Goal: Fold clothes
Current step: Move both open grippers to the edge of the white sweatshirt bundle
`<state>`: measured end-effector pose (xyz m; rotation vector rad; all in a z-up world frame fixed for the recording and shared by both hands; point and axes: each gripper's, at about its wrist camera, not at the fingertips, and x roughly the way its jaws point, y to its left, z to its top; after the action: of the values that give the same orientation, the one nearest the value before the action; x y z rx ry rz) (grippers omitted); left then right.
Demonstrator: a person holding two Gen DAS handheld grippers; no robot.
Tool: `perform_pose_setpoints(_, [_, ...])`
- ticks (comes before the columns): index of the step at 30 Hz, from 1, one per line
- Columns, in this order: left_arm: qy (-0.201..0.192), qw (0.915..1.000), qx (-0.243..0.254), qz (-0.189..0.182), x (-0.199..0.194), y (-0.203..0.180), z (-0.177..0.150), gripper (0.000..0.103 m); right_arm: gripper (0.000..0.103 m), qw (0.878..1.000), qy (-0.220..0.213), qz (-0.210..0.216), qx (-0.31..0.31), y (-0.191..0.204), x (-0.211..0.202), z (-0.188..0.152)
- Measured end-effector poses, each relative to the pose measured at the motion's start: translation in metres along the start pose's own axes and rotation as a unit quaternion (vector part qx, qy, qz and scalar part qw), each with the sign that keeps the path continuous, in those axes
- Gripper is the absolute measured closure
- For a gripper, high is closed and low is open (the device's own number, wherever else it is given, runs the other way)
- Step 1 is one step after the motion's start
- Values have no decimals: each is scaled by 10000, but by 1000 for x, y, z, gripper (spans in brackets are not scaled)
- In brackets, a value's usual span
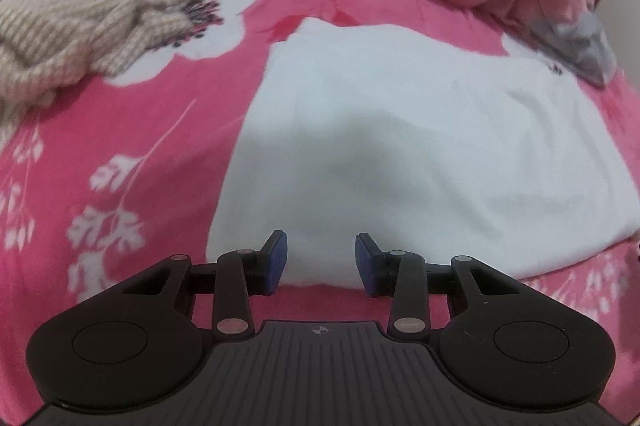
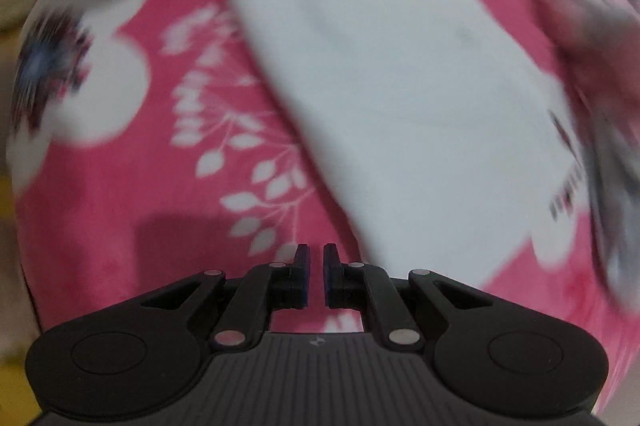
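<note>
The white garment lay folded flat on the pink floral bedsheet — my left gripper released, my right gripper clenched empty — with the striped knit seemingly still to fold.

White garment on pink, white-flowered bedsheet.

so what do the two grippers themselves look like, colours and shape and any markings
Both look alike. The left gripper and the right gripper have matt black bodies with a ribbed top, a round disc on each side, and black linkage arms with silver pivot pins. A small crosshair mark sits at the centre of the front edge. The finger pads are dark blue. No cables, hands or sleeves show.
</note>
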<state>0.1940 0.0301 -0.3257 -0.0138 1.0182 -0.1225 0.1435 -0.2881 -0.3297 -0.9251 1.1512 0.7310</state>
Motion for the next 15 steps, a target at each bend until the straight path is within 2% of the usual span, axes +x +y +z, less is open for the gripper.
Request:
perform_pose_setpoints(2, [38,9999,86,98,7,-3,1,66,97,9991,143,-223,-338,-4,13,-9])
perform_pose_setpoints(3, [62,9998,99,139,10,-4,1,66,97,9977,285,-499,-362,-11,18,-16])
perform_pose_setpoints(7, [142,9997,58,185,17,-2,2,66,97,9871,982,-1260,58,-40,27,-49])
perform_pose_setpoints(8, [159,9997,54,185,17,-2,2,66,97,9853,1059,-1336,129,-42,23,-54])
perform_pose_setpoints(12, [213,9994,157,218,18,-4,4,66,97,9944,555,-867,228,-30,-9,-49])
perform_pose_setpoints(15, [236,9991,236,255,18,-4,5,66,97,9947,507,-893,33,-16,-15,-39])
